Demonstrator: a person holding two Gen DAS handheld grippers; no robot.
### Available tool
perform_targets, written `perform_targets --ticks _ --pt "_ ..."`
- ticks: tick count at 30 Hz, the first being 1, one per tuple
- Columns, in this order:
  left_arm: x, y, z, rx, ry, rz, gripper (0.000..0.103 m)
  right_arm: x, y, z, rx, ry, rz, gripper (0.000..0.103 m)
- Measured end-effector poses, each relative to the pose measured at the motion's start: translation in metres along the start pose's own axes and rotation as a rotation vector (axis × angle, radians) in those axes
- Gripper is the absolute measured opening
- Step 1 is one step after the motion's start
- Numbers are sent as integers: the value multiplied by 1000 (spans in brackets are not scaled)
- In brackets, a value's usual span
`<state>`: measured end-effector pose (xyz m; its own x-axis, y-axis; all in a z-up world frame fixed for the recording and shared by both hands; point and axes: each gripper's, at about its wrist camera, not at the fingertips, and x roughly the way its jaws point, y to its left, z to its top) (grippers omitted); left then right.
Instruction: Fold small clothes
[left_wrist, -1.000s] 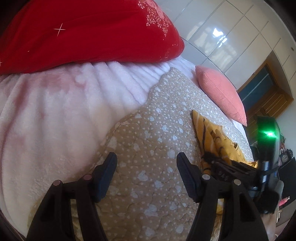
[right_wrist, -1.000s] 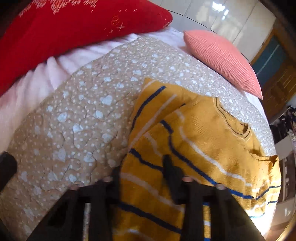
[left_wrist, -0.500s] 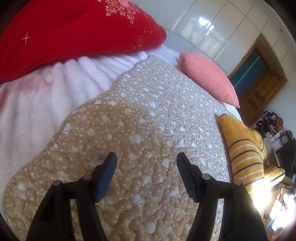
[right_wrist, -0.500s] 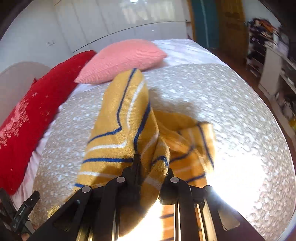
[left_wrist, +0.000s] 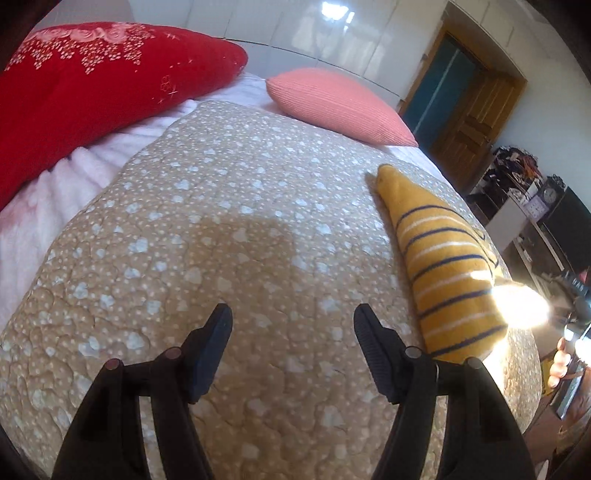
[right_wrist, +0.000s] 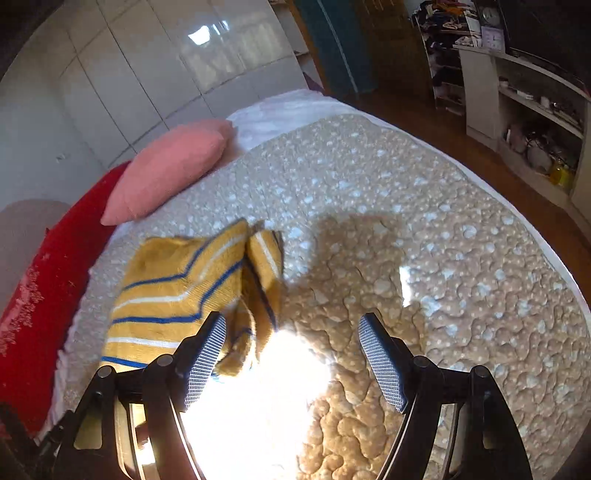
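Sweater (right_wrist: 173, 291): mustard yellow, blue and white stripes. Quilt (left_wrist: 229, 229): tan, white dots and blotches. Large pillow (left_wrist: 92, 88): red, pale floral print. Small cushion (left_wrist: 332, 103): coral pink, ribbed.

Home bedroom: quilted bed (left_wrist: 236, 236), pillows (left_wrist: 332, 103), wardrobe (right_wrist: 147, 66).

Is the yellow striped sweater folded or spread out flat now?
Folded, roughly. The yellow striped sweater lies on the quilt as a compact bundle, its layers doubled over, no sleeves spread.

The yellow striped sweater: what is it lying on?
The yellow striped sweater lies bunched on a beige quilt with pale spots. Whatever is beneath its folds is covered, and sun glare hides its near edge.
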<state>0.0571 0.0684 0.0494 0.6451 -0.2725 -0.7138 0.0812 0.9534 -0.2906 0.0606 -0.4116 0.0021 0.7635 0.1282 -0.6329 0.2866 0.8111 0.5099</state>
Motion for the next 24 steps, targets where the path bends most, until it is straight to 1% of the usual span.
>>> perform_targets --ticks 2,3,4,6,8,9,10,11,12,13,14,15,16,17,18,19,21,23,24 --pt "0 -17 0 39 5 18 69 -20 6 8 10 -15 106 73" --pt "0 -26 -1 59 8 27 69 -26 13 10 12 -10 180 65" --pt "0 -34 -1 71 13 32 69 -29 21 11 15 2 253 61" --pt "1 -45 -3 79 26 29 69 -26 42 7 14 55 385 60" --pt "3 -59 -4 97 48 25 69 -12 67 -7 -4 128 487 60" --pt "3 -65 -5 111 57 21 69 -3 75 -15 -19 171 524 60" --pt "1 -70 -6 131 61 19 69 7 80 -25 -34 211 542 60" --pt "-1 -75 -7 151 58 20 69 14 81 -35 -47 231 527 60" --pt "-3 -81 -8 177 52 22 72 19 78 -44 -60 235 478 60" --pt "-5 -87 -9 199 45 25 73 23 73 -49 -82 226 394 56" --pt "-6 -93 -10 224 40 23 75 27 65 -53 -118 211 289 49" --pt "-5 -99 -10 239 40 21 75 31 55 -55 -155 194 204 30" --pt "-3 -106 -10 252 43 15 76 35 44 -55 -171 191 165 18" --pt "2 -113 -9 264 49 1 76 37 33 -55 -157 199 153 20" --pt "6 -120 -7 272 54 -15 76 36 22 -55 -130 203 120 37" --pt "14 -129 -5 279 63 -35 76 32 14 -55 -111 198 127 45" --pt "29 -142 -1 287 80 -70 76 22 5 -53 -93 179 168 45" --pt "38 -157 -2 318 98 -124 76 4 3 -51 -105 133 210 46" --pt "41 -165 -5 342 102 -132 76 -6 5 -51 -120 116 247 55"
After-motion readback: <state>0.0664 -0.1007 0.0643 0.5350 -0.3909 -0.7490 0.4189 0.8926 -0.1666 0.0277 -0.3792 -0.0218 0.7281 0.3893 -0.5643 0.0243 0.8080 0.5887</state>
